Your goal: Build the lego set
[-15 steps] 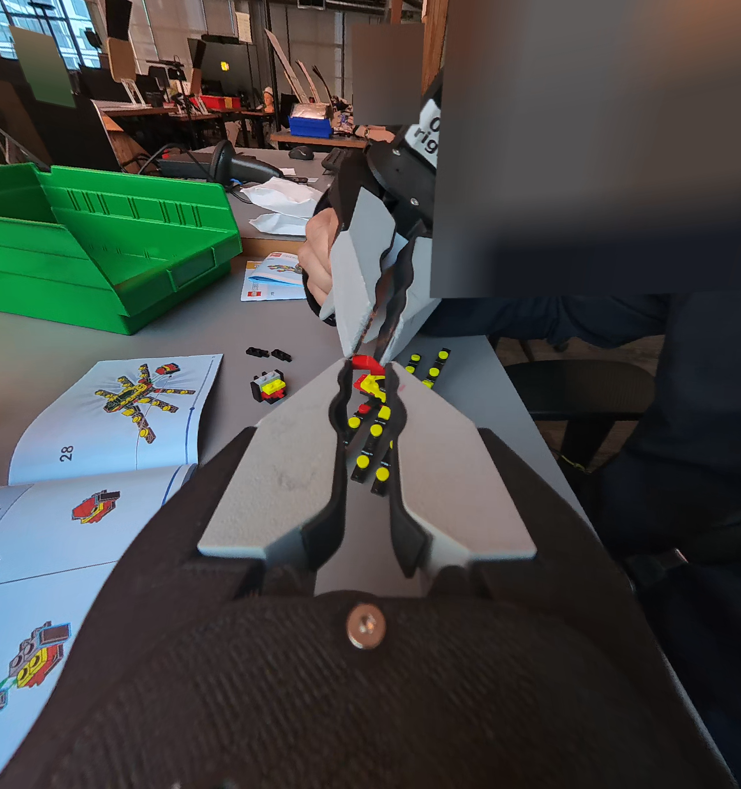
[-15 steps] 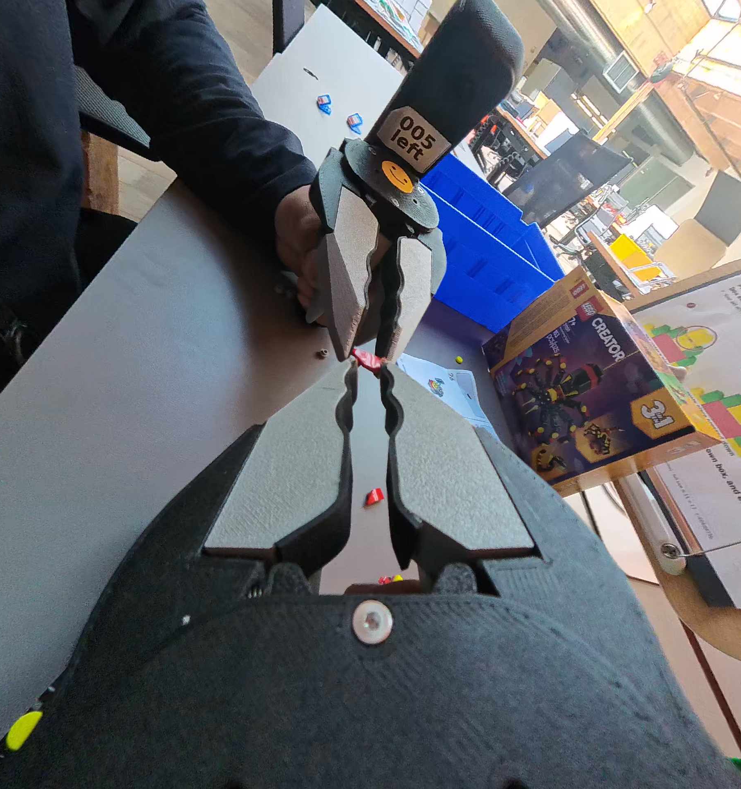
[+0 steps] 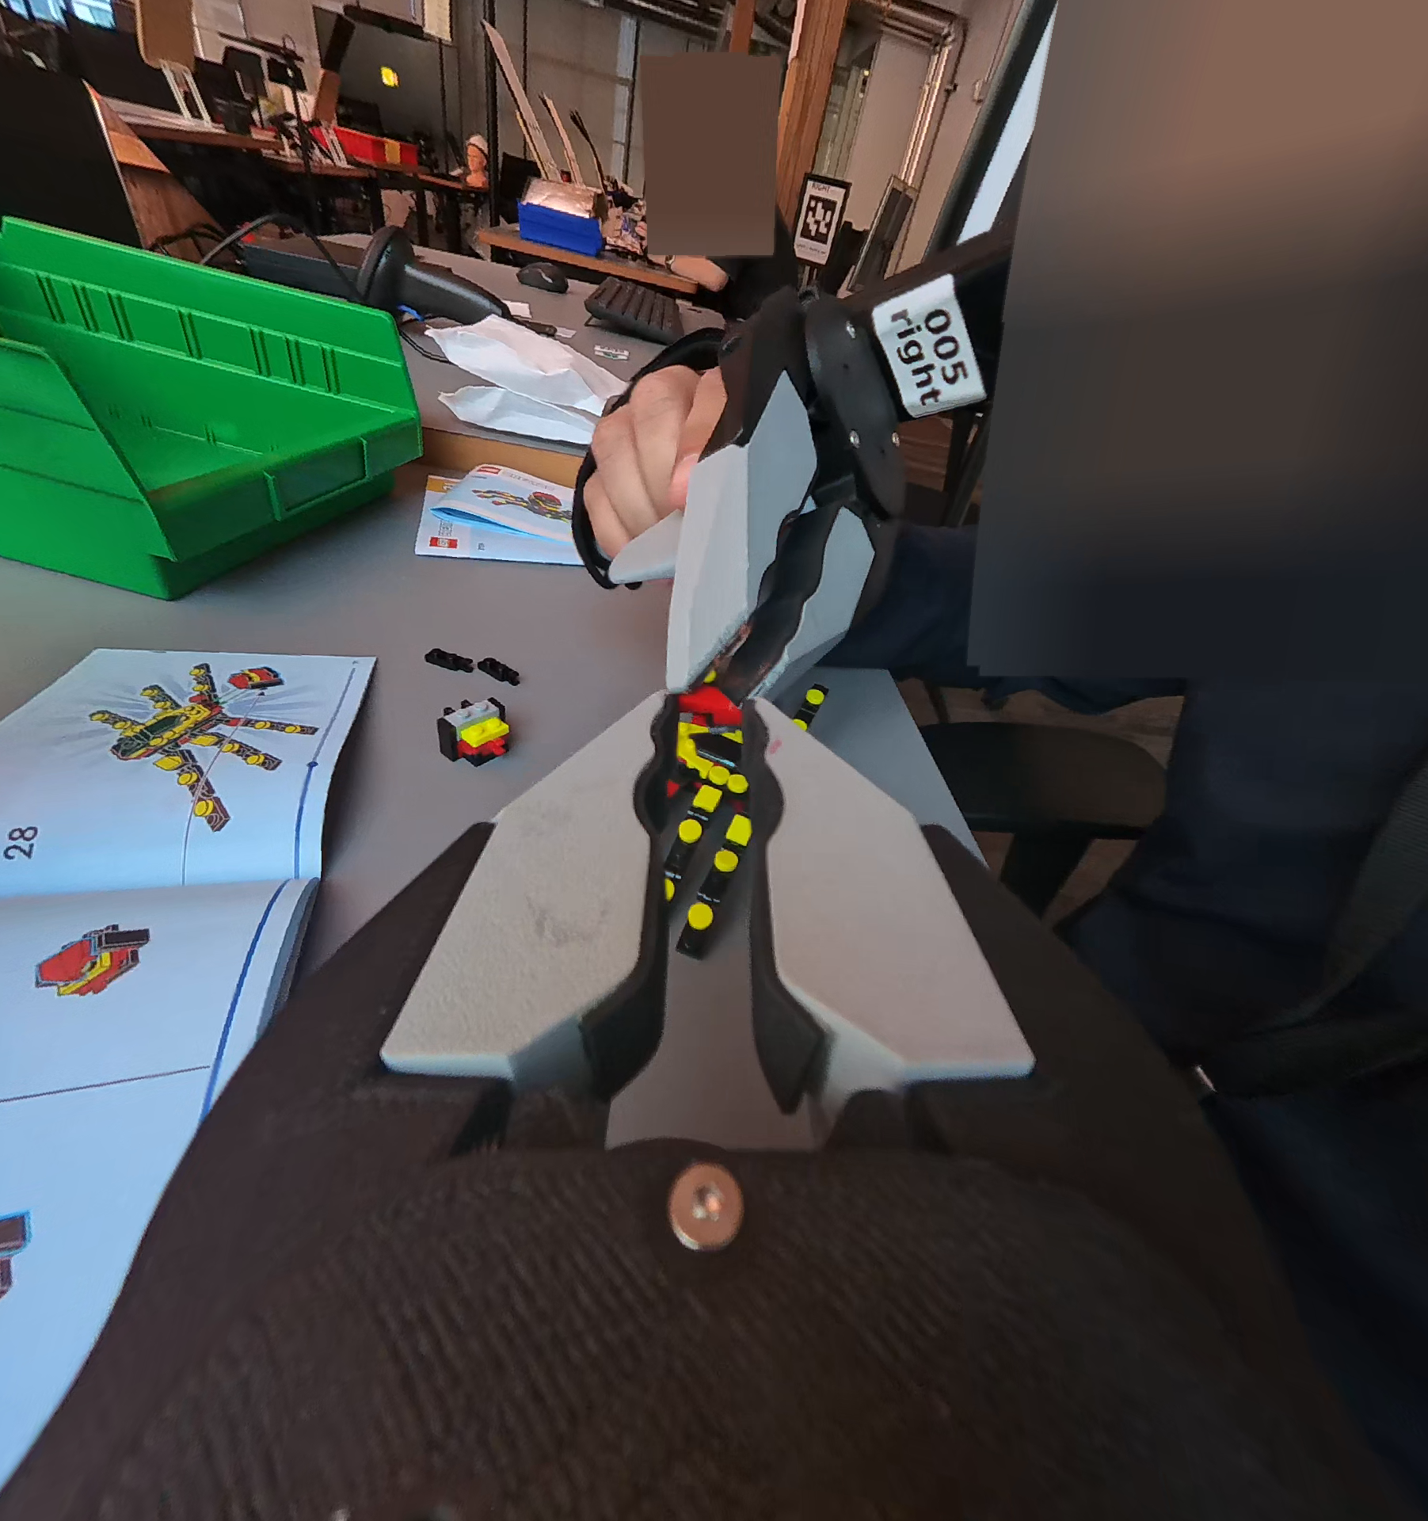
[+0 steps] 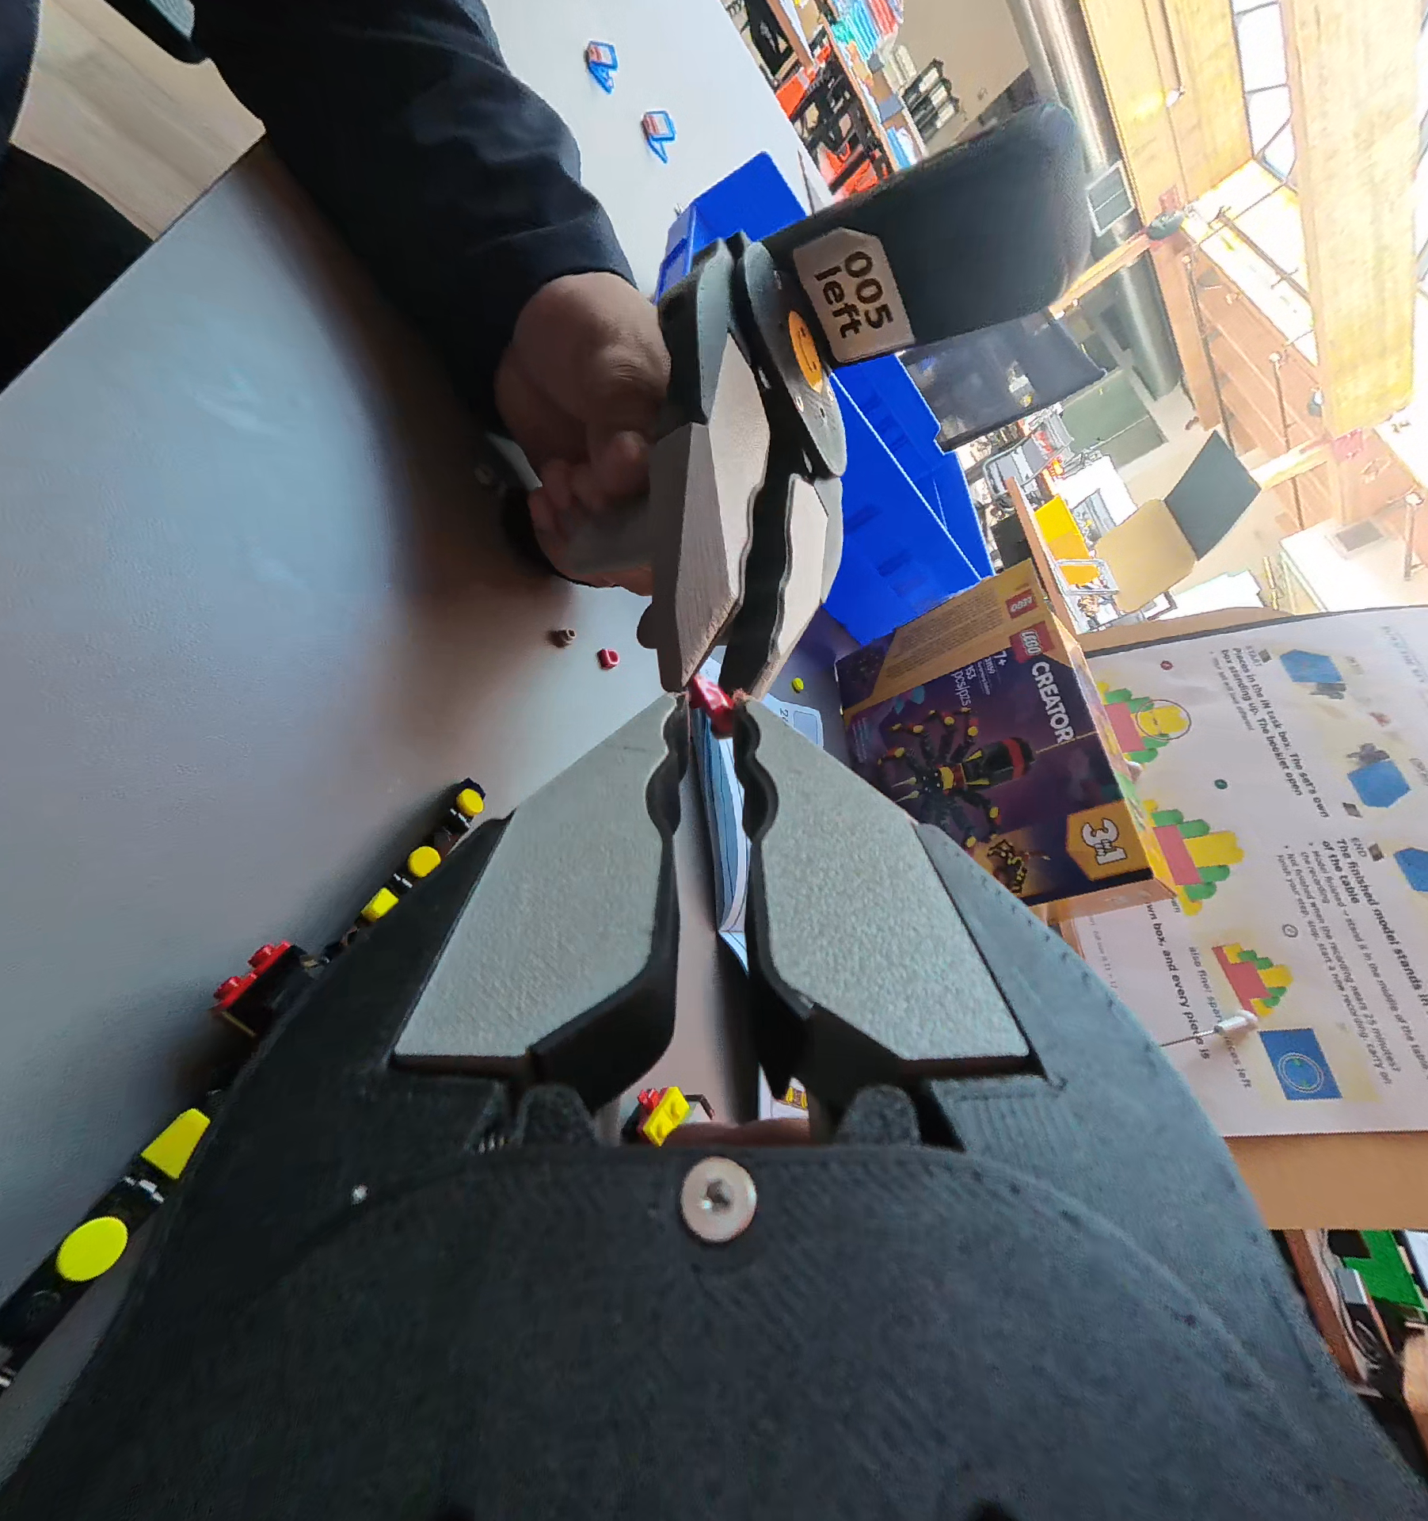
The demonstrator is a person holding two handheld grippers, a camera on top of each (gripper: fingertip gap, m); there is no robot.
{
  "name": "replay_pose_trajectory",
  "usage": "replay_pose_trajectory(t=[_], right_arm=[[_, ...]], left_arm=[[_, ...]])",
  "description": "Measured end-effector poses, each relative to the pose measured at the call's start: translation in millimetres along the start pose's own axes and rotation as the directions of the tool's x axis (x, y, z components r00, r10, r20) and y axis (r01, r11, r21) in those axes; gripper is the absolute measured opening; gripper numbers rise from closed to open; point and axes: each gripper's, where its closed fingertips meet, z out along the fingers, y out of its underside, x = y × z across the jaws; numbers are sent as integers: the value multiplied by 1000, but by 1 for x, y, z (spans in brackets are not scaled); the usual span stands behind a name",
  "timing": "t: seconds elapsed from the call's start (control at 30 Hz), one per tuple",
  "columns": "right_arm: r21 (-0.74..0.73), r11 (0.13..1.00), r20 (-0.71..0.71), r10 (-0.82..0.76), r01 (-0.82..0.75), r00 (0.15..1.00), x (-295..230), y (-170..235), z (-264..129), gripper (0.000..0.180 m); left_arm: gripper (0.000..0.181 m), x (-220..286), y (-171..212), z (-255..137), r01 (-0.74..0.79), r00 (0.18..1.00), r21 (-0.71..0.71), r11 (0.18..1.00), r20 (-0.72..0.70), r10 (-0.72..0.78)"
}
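— Lego red piece (image 3: 706, 706) sits right between our two tips, up off the surface (image 3: 381, 609)!

— We've got the left hand-held gripper (image 3: 706, 724) clamped on it, and the right hand-held gripper (image 4: 710, 724) pinching it too. Below us lies the black-and-yellow legged model (image 3: 706, 856); the open instruction booklet (image 3: 159, 823) lies beside it.

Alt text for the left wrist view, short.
The left gripper and right gripper meet tip to tip on a small red lego piece above a black-and-yellow spider model, beside an open instruction booklet on a grey table.
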Motion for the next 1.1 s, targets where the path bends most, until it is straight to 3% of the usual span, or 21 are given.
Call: replay_pose_trajectory(t=[0.27,0.67,0.93,1.1], right_arm=[[-31,994,-27,-110,109,994,-3,1,3,5],[-31,997,-48,-75,74,996,5,7,-3,2],[-149,984,-169,72,-97,983,48,75,-51,2],[-171,978,-135,96,-119,986,43,104,-63,2]], left_arm=[[12,0,3,-1,89,995,-21,996,-40,-90],[18,-5,2,-3,124,992,-6,992,-32,-124],[21,-1,13,4,98,995,-90,991,-28,-101],[24,-11,12,15,-3,999,-150,989,44,9]])
